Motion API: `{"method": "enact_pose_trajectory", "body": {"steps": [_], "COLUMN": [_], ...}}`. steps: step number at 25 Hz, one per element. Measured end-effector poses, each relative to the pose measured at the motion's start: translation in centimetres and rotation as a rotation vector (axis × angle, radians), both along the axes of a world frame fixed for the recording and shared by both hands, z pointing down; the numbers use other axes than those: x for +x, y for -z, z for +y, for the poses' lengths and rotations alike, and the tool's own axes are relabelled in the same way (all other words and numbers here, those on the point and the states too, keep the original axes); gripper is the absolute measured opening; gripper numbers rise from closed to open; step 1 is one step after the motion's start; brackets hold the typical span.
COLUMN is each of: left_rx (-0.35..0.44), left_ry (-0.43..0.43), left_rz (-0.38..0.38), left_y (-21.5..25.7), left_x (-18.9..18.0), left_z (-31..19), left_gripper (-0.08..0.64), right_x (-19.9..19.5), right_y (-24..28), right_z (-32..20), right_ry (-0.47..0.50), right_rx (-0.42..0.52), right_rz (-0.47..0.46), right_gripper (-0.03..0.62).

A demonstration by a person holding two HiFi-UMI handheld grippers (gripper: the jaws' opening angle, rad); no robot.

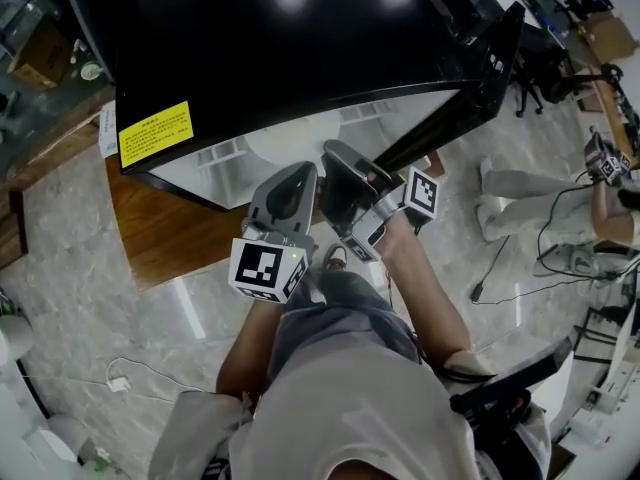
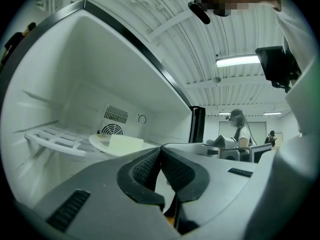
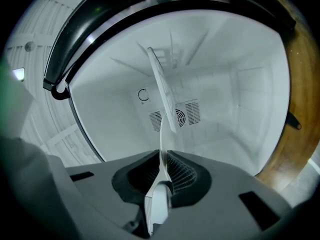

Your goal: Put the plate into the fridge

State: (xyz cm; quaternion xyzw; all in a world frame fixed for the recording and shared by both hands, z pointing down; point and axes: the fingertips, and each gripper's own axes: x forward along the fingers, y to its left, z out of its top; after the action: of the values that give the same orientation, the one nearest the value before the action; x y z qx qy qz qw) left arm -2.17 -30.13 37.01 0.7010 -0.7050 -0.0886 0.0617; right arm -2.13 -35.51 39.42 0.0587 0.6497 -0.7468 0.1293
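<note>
The black fridge stands open, its white inside facing me. A white plate lies level inside, over the white rack, with a pale block on it. My right gripper is shut on the plate's rim; in the right gripper view the plate runs edge-on between the pads, with the rack beyond it. My left gripper hangs just left of the right one at the fridge's mouth, shut with nothing in it. In the left gripper view its gripper has the pads pressed together.
The fridge door hangs open to the right. A fan vent sits on the back wall. The fridge rests on a wooden board on a marble floor. A person sits at the right, with cables on the floor nearby.
</note>
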Motion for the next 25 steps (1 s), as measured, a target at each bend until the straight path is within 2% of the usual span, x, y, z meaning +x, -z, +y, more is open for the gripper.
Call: {"method": "enact_pose_trajectory", "body": {"steps": [5,12,16,20,23,25], "left_rx": [0.01,0.016,0.024,0.026,0.027,0.025], "left_ry": [0.031,0.075,0.097,0.107,0.118,0.122], "left_rz": [-0.003,-0.015,-0.021,-0.034,-0.039,-0.042], "left_y": [0.3,0.6,1.0,1.2,1.2,1.2], "left_x": [-0.6,-1.3,-1.9,-2.2,-2.6,-2.7], "left_z": [-0.3,-0.5,-0.8,-1.2,-1.4,-1.6], "left_gripper": [0.02,0.02,0.02,0.02,0.02,0.02], "right_x": [-0.1,-0.3,-0.7,-0.2,-0.1,0.2], "right_y": [0.6,0.7,1.8,2.1,2.2,1.6], "right_z": [-0.2,0.3,1.0,1.6,1.8,1.6], "right_ry": [0.025,0.087,0.143,0.148,0.132,0.093], "right_rx": [0.033,0.148,0.313,0.492,0.621,0.789], "right_rz": [-0.015,0.065,0.122,0.167,0.187,0.279], "right_gripper": [0.103,0.111,0.114,0.112,0.078,0.05]}}
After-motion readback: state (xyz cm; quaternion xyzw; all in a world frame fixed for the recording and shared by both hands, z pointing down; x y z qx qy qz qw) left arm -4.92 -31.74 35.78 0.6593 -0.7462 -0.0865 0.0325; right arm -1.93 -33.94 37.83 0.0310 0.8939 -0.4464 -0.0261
